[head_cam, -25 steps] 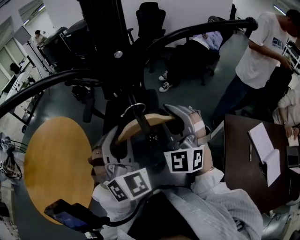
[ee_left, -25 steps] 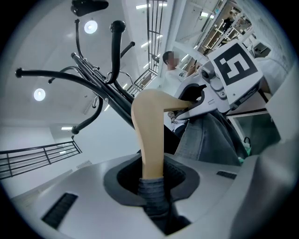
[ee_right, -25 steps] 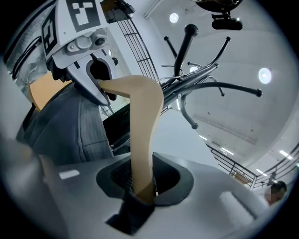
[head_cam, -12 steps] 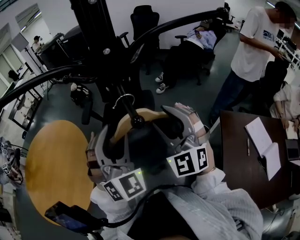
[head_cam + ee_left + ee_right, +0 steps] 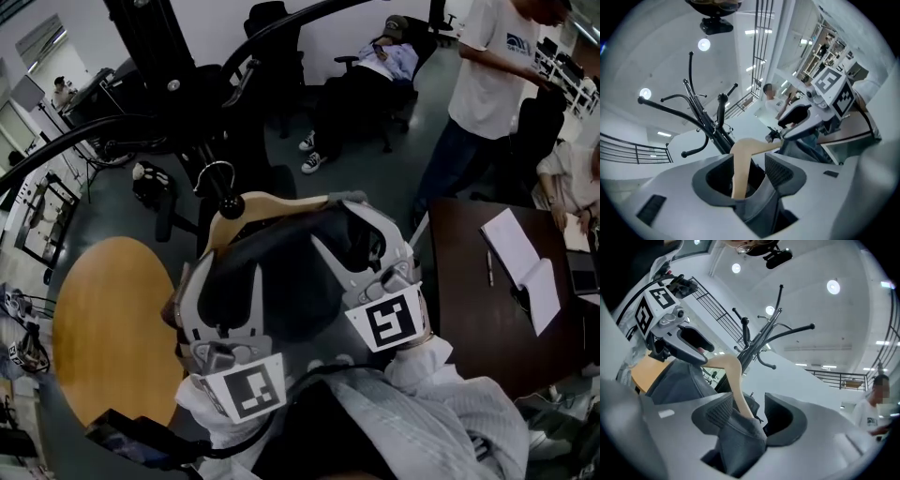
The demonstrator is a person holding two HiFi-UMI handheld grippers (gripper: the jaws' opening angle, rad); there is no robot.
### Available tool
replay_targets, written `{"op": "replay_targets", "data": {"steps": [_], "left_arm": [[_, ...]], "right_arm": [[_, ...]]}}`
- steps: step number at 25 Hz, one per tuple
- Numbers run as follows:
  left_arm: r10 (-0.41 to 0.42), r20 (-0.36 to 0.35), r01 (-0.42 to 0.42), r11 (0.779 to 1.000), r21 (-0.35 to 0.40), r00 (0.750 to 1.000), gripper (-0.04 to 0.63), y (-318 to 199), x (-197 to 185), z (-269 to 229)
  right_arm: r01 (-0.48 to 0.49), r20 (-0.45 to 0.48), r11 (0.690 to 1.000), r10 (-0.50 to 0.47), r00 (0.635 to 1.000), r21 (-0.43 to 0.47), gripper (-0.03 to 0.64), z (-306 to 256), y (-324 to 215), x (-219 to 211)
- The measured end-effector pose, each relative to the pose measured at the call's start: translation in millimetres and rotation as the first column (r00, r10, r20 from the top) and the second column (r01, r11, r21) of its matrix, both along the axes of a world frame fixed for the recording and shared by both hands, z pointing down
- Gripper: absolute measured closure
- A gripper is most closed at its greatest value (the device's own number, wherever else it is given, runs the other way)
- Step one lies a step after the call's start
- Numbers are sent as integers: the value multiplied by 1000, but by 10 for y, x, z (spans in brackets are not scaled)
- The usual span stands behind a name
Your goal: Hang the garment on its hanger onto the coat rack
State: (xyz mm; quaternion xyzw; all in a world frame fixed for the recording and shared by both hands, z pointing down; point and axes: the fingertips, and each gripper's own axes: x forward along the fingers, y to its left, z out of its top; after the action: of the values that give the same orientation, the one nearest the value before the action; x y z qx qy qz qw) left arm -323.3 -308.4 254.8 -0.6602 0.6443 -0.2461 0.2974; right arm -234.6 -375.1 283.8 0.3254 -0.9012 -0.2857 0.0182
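Note:
A wooden hanger carries a dark garment. Its metal hook loops round an arm of the black coat rack, just behind the arm's end knob. My left gripper straddles the hanger's left shoulder and its jaws are opening. In the left gripper view the hanger and cloth pass loosely through the left gripper. My right gripper straddles the right shoulder. There the hanger and cloth lie between the spread pads of the right gripper.
A round wooden table stands at lower left. A dark desk with an open notebook is on the right. One person stands beyond the desk and another reclines in a chair. Rack arms curve overhead.
Both grippers' jaws have spread apart and let go of the hanger's shoulders. The hook has settled over the rack arm behind its knob.

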Motion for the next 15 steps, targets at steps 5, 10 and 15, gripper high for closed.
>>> {"op": "replay_targets", "data": {"steps": [5,10,15], "left_arm": [[164,-210,-150,985,81,964,405,-61,428,-50],[276,-422,-273,960,67,864,407,-151,982,76],[337,-453,-369,929,19,825,539,-282,1468,309]], "right_arm": [[-31,109,992,44,993,-123,436,-7,110,254],[-47,237,981,92,967,-189,467,-7,285,708],[-173,195,971,204,959,-164,606,95,329,1054]]}}
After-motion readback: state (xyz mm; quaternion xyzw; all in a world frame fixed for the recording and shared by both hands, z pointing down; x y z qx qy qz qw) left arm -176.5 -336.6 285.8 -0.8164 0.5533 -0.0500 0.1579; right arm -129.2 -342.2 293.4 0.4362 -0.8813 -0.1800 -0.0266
